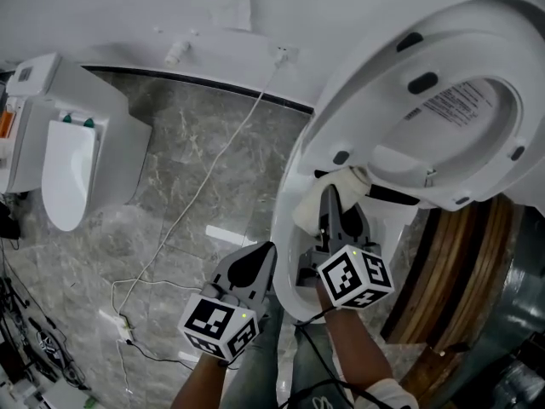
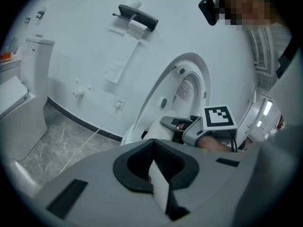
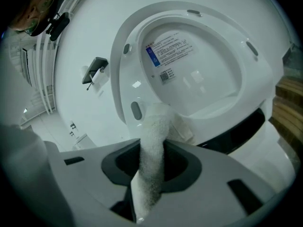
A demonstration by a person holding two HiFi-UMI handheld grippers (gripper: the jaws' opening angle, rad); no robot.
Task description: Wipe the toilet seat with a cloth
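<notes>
Pointing a little downward beside the bowl's rim [image 1: 285, 220], the left gripper [image 1: 260, 262] has its jaws pressed together on nothing. Just to its right, the right gripper [image 1: 329, 198] is clamped on a white cloth [image 1: 347, 180], which is bunched at the lower edge of the raised toilet seat [image 1: 477, 83]. Grey marbled floor [image 1: 196, 169] carries a second toilet [image 1: 77, 160] at far left and a white cable [image 1: 226, 156]. The seat and both grippers hide most of the bowl, and the seat's label is too small to read.
</notes>
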